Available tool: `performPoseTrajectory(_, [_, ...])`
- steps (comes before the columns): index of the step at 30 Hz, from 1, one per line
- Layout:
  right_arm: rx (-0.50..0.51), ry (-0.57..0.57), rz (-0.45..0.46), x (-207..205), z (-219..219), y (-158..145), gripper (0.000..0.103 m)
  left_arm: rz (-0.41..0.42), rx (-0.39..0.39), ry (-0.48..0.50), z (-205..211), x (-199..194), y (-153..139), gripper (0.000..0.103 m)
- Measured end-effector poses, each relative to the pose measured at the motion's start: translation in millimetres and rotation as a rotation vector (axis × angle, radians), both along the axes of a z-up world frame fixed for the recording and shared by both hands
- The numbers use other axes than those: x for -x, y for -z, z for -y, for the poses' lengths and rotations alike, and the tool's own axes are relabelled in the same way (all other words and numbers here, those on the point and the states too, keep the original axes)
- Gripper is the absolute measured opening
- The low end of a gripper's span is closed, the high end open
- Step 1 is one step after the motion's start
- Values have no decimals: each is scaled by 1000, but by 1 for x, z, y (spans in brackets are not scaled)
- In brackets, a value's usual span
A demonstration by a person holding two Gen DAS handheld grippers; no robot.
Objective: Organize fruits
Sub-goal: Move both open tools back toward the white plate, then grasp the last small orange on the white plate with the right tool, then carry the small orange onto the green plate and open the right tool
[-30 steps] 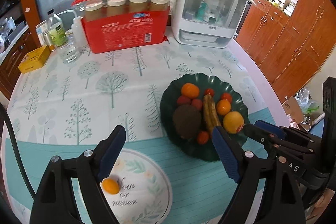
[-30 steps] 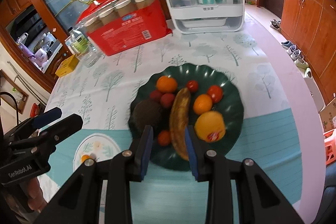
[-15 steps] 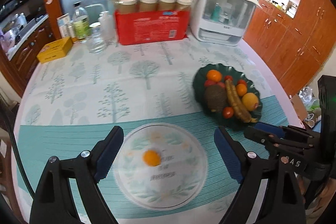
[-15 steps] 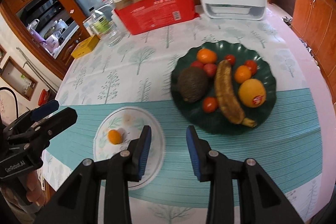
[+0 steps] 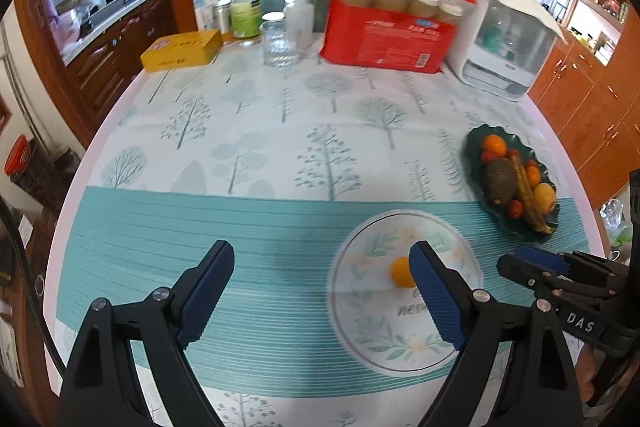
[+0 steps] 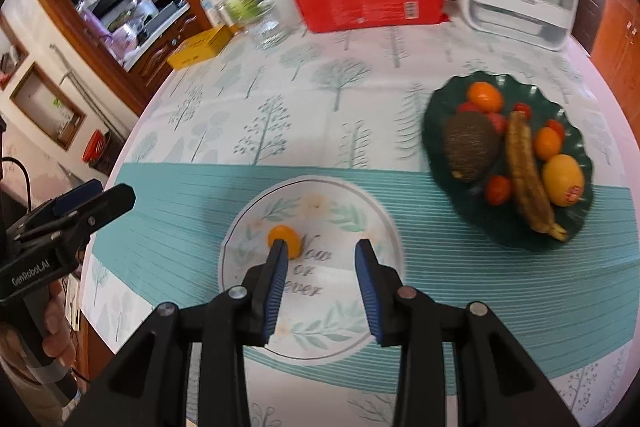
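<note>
A white flowered plate [image 5: 360,307] [image 6: 360,227] lies near the table's front edge with one small orange fruit [image 5: 400,271] [image 6: 285,235] on it. A dark green plate [image 5: 474,163] [image 6: 448,95] to its right holds a brown rough fruit [image 6: 472,143], a banana [image 6: 524,171], a yellow fruit with a sticker [image 6: 563,179], oranges and small red fruits. My left gripper [image 5: 320,291] hangs wide open over the teal cloth, left of the white plate, its right finger in front of the small orange. My right gripper [image 6: 322,279] is open over the white plate, holding nothing, its left fingertip at the small orange.
At the back of the round table stand a red box of jars [image 5: 388,39], a white lidded appliance [image 5: 504,43], a glass jar [image 5: 280,43], bottles and a yellow box [image 5: 182,50]. Wooden cabinets flank the table. A hand holds the left gripper [image 6: 80,203].
Both grippers have swung left, away from the green plate toward the white plate. The right gripper, earlier over the green plate's fruit, has widened slightly and now hangs over the white plate.
</note>
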State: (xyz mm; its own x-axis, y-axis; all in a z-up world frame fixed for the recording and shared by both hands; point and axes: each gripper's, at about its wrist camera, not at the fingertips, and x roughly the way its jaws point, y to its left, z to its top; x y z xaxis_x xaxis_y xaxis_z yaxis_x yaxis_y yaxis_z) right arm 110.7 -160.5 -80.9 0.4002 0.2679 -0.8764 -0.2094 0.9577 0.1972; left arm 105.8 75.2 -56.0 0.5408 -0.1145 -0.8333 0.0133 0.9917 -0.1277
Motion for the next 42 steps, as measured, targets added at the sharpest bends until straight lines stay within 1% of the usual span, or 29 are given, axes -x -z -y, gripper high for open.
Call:
performPoseTrajectory(6, [24, -35, -49, -6, -29, 27, 35, -51, -1, 6, -12, -1, 28, 88])
performPoseTrajectory(12, [44, -40, -94, -15, -48, 54, 35, -106, 10, 22, -19, -7, 57, 88])
performPoseTrajectory(18, [70, -36, -121, -30, -60, 75, 35, -141, 24, 53, -20, -14, 72, 88])
performPoseTrajectory(23, [94, -30, -135, -39, -67, 88, 35, -159, 26, 74, -19, -18, 79, 88])
performPoseTrajectory(30, [115, -50, -146, -38, -72, 96, 35, -177, 30, 70, -21, -23, 85, 88])
performPoseTrajectory(34, [116, -58, -134, -34, -72, 95, 32, -180, 30, 74, -18, -25, 85, 88])
performPoseTrajectory(42, [82, -46, -112, -21, -57, 82, 32, -175, 19, 123, 10, -23, 80, 88])
